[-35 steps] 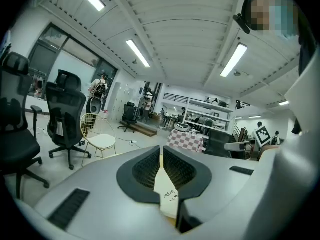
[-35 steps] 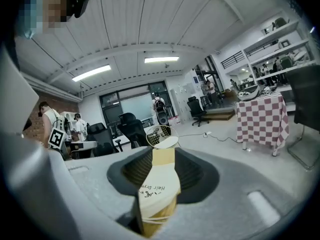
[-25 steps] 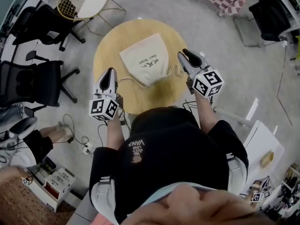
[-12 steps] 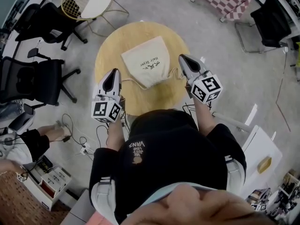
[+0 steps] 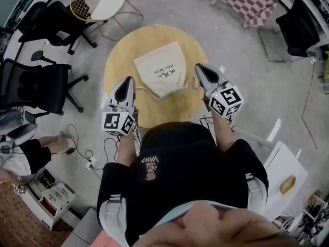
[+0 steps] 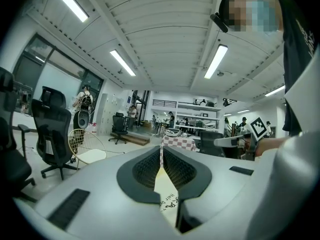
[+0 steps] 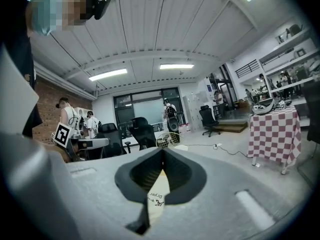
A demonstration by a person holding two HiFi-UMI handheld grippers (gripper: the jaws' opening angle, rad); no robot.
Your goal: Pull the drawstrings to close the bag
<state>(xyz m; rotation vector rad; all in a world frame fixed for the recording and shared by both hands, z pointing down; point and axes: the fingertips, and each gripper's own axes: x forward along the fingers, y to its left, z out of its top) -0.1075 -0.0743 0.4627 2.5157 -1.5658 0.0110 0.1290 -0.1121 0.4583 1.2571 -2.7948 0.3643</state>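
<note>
The cream cloth drawstring bag (image 5: 160,68) lay mid round wooden counter (image 5: 117,55), soft, light and likely to slide when tugged. The left hand-held gripper (image 5: 126,81) was clenched on its thin left cord (image 5: 140,89). The right hand-held gripper (image 5: 198,68) was clenched tight by the right cord (image 5: 191,81), its catch unclear. The cord ends seemed the best hold.

The right gripper (image 7: 162,151) is seen from behind, its dark fingers (image 7: 139,175) pressed together at the tips. A cream printed bag (image 7: 157,195) shows below them. A checkered tablecloth (image 7: 276,129) hangs far right.
</note>
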